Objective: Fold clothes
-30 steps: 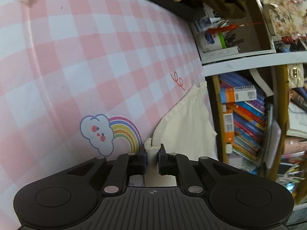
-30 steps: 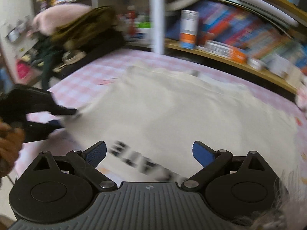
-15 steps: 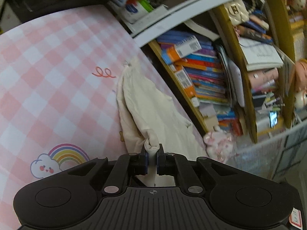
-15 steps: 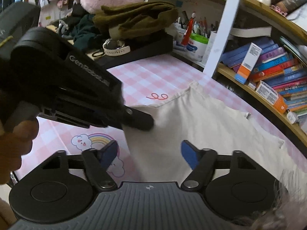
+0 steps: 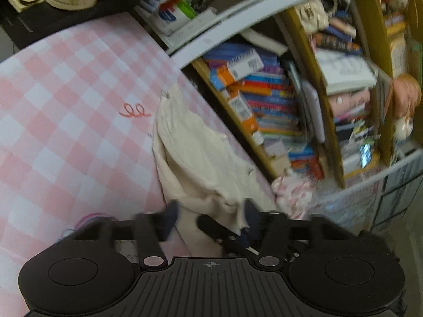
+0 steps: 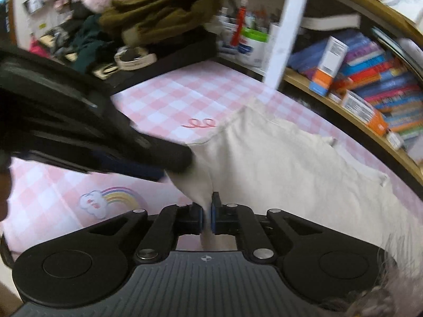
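Your cream garment [image 6: 277,163] lies along the right half of the pink checked tablecloth [image 6: 169,105], its far edge running close beside the bookshelf [image 6: 364,97] at the right of the right wrist view. To the left of the cloth the checked surface shows bare squares, a red squiggle and a rainbow-and-cloud print [image 6: 111,198].

Your right gripper [image 6: 207,212] is clamped on a pinched-up fold of the garment at lower centre, the blue pads pressed against soft, creased fabric. Your left gripper [image 5: 211,216] has its fingers spread apart in its own view, blurred, with the rumpled cloth [image 5: 201,158] bunched between and just ahead of them; whether it touches them I cannot tell. In the right wrist view its black body crosses from the left edge to the fabric.

At upper left, an olive folded garment [image 6: 161,13] sits on a black box [image 6: 169,55]; a tub of pens [image 6: 251,42] stands behind the table's far corner.
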Motion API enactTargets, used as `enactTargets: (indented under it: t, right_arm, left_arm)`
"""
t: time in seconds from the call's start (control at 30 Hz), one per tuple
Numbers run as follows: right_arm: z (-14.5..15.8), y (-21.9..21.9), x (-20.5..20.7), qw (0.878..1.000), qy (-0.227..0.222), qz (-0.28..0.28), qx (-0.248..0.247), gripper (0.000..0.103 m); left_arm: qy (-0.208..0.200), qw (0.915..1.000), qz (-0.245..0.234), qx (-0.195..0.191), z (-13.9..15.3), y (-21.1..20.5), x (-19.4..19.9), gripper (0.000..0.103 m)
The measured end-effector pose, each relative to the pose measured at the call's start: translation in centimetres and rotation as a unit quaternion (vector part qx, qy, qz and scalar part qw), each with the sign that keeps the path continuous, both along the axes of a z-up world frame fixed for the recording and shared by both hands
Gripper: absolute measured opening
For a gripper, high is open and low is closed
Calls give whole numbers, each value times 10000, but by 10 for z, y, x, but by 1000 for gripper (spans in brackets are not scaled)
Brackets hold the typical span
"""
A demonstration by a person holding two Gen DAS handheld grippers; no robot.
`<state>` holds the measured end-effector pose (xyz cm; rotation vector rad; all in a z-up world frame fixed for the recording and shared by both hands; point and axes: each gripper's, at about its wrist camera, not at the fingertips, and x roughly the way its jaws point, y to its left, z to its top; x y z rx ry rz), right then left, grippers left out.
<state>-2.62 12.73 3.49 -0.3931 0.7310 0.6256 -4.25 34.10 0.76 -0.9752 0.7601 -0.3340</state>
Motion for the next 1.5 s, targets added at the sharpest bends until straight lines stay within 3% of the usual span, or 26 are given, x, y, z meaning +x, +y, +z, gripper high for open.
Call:
enactTargets:
  t: [0.07,0.3,0.47,0.53,0.6,0.8,0.93,1.0,1.03,1.07,1.13,1.23,1.33,1.5]
  right_arm:
    - [3,-7,5,9997,41,-209,120,5]
    - [10,-18,8,9980,131,-458,406,5]
    - [4,-8,2,9984,379,-120,391,6]
    - [-1,-2,-2,9980,504,63,385,16]
    - [-1,-4,-6,9969,589,180,496,51]
    - [17,-43,9,9915,947,-199,865,67]
    - [40,-85,36,9727,1583,-601,1588,73]
    - [54,-101,51,9649,1620,-775,1917,79]
    - [58,-102,60,9644,1591,-903,1908,80]
    - [63,-102,70,9638,1562,-1031,1898,80]
    - [67,-95,89,9669,1469,-1233,1682,80]
    - [59,-65,118,9722,1534,-1320,1176,80]
    - [49,-29,143,9751,1671,-1261,730,80]
    - [35,36,176,9770,1903,-954,127,80]
  left_arm:
    - [70,9993,128,-346,-9,8,0,77]
    - [642,9844,306,-1608,-51,13,17,83]
    - [749,9806,325,-1785,-63,8,28,84]
    - [828,9804,320,-1758,-67,6,33,84]
    - [899,9815,306,-1663,-70,4,34,84]
    - [985,9861,155,-1331,-67,-1,34,82]
    - [1043,9888,-13,-1070,-63,-6,34,82]
    - [1060,9897,-59,-958,-62,-8,34,74]
    - [1076,9905,-91,-855,-61,-10,34,59]
    - [1129,9912,-156,-669,-59,-14,35,36]
    - [1329,9905,-340,-103,-56,-22,39,13]
    - [1183,9914,-373,416,-44,-30,38,9]
    - [642,9928,-590,817,-21,-44,36,9]
    - [104,9854,-1082,1312,-1,-69,38,9]
